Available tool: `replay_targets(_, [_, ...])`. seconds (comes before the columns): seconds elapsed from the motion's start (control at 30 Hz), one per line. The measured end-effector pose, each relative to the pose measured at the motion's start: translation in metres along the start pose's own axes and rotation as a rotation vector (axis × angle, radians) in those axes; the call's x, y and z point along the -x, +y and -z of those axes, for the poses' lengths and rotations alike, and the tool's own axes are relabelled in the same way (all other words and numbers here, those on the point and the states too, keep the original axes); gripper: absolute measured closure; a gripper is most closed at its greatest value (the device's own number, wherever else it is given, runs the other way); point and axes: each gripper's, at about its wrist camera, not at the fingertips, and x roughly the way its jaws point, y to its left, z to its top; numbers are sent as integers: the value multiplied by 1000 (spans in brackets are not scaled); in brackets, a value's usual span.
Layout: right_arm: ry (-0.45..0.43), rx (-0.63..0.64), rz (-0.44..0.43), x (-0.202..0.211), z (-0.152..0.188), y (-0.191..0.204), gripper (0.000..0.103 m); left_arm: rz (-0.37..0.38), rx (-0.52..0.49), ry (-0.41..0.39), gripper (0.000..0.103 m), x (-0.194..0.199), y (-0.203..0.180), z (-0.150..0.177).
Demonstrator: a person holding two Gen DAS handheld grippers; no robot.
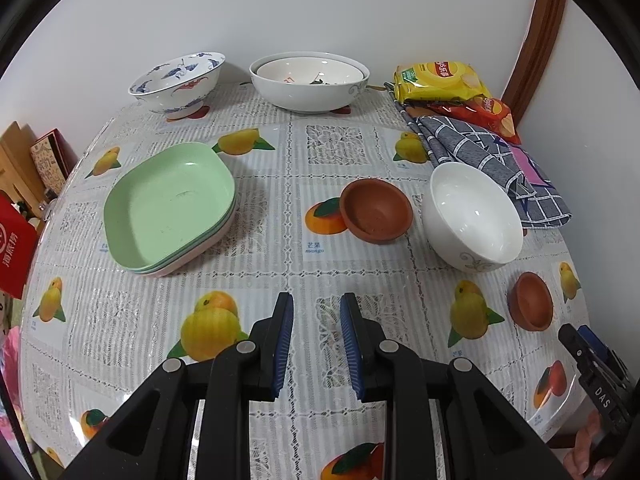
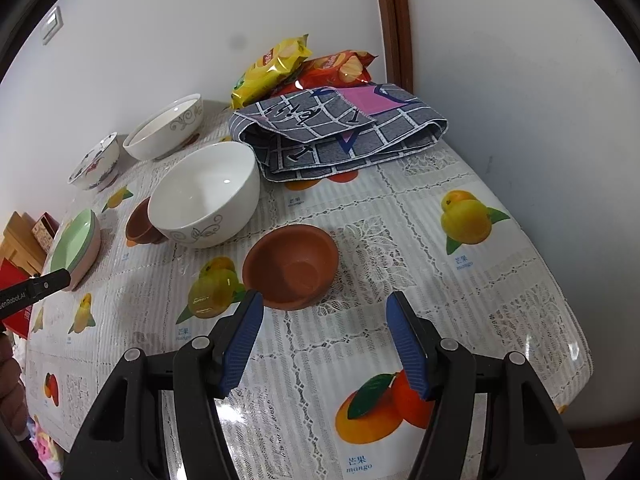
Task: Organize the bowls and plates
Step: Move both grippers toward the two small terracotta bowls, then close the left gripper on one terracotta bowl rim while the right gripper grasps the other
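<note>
- The stack of green plates [image 1: 170, 210] lies at the left on the counter [image 1: 280, 432]. They look like light plastic, stiff and not fragile. I would take the raised rim at the near edge.
- Behind it stands the blue patterned bowl [image 1: 178, 82] near the wall. It seems ceramic, so heavy, smooth and breakable.
- The left tool [image 1: 316, 344] hangs over the bare cloth in the middle, with its jaws nearly together and nothing between them.
- The large white bowl [image 1: 308, 80] at the back has a smaller bowl nested inside it.
- One clay bowl [image 1: 376, 210] sits just beside the white bowl [image 1: 474, 218]. The glazed wall is probably slippery, so a pinch over the rim is safer.
- The second clay bowl [image 2: 290, 266] lies just ahead of the right tool [image 2: 324, 340], whose jaws are spread and empty. It looks rough, thick and easy to hold at the rim.
</note>
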Motion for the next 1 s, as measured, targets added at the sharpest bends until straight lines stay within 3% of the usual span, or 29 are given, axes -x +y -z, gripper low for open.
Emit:
replay_targets(0.3, [-7,6,3,-10,-8,0,40,17,-33,0,80,-11,-11,-7])
replay_targets(0.63, [33,-19,23,-42,-12,-5,40,60,-1,-8,80,-41,-8,-29])
replay_targets(1.0, [57,-81,21,-67,-18,-7,56,61,7,49,80,-95,-15,-63])
